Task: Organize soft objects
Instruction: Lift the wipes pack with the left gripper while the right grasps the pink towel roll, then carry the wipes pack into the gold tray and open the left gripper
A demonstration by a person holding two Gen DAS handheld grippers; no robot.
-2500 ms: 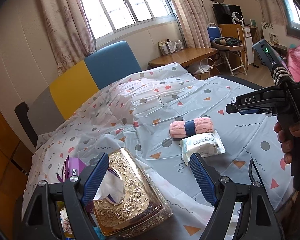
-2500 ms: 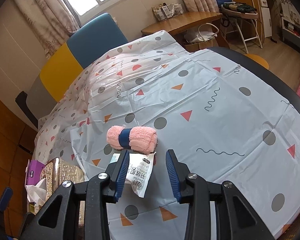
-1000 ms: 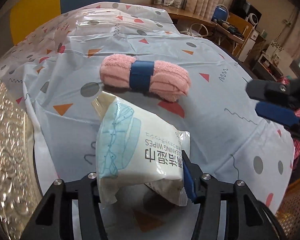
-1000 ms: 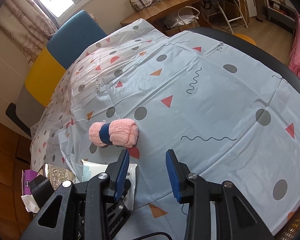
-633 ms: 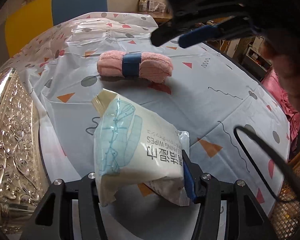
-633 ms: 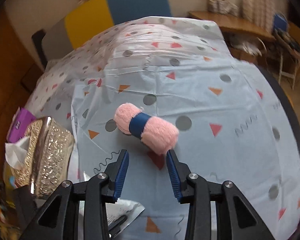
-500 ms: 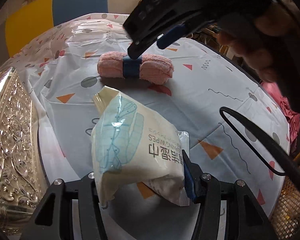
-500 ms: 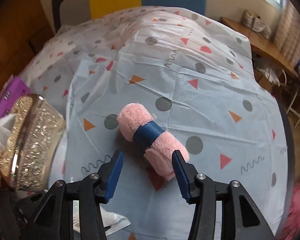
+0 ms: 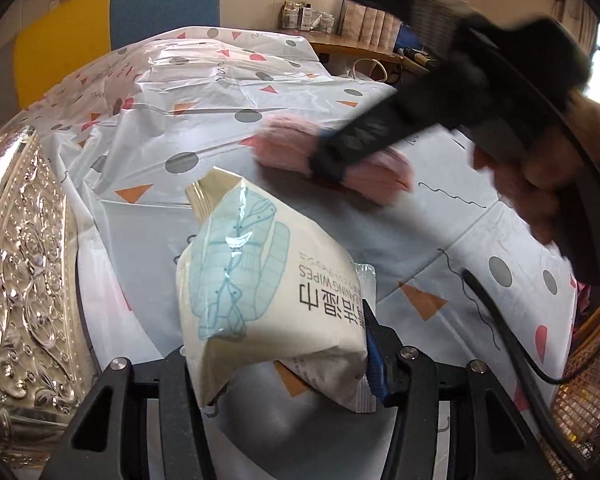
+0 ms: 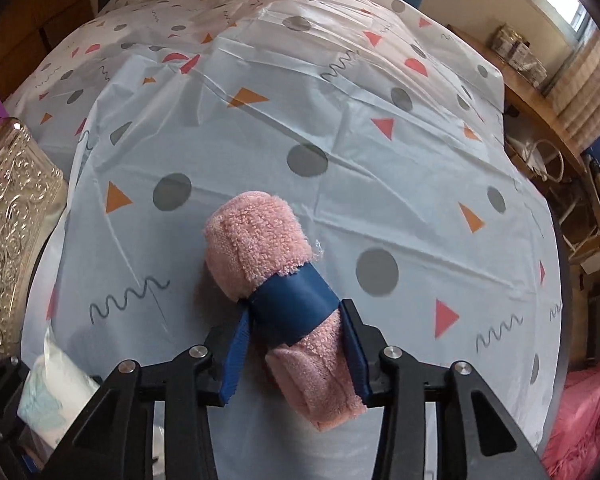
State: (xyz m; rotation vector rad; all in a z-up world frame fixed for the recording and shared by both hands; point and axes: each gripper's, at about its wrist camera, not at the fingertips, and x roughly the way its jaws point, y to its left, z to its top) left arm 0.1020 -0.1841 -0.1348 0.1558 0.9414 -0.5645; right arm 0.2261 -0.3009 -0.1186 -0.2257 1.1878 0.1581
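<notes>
**Two hand-held grippers, two soft items**

Two soft things are being handled. The wipes pack (image 9: pixel 268 304) is pinched between the pads of the left hand-held gripper (image 9: pixel 276 364), whose jaws are closing further, and is held tilted above the table (image 9: pixel 440 240). The pink rolled towel (image 10: pixel 284 304), lying on the patterned tablecloth (image 10: pixel 340 120), is straddled at its blue band (image 10: pixel 296 304) by the closing jaws of the right hand-held gripper (image 10: pixel 296 356); firm pressing cannot be confirmed. An embossed metallic box (image 10: pixel 8 224) is seen at the table's left edge.

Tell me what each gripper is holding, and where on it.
Left gripper clamps the wet wipes pack across its near end. Right gripper, closing, straddles the rolled pink towel at its blue band.
</notes>
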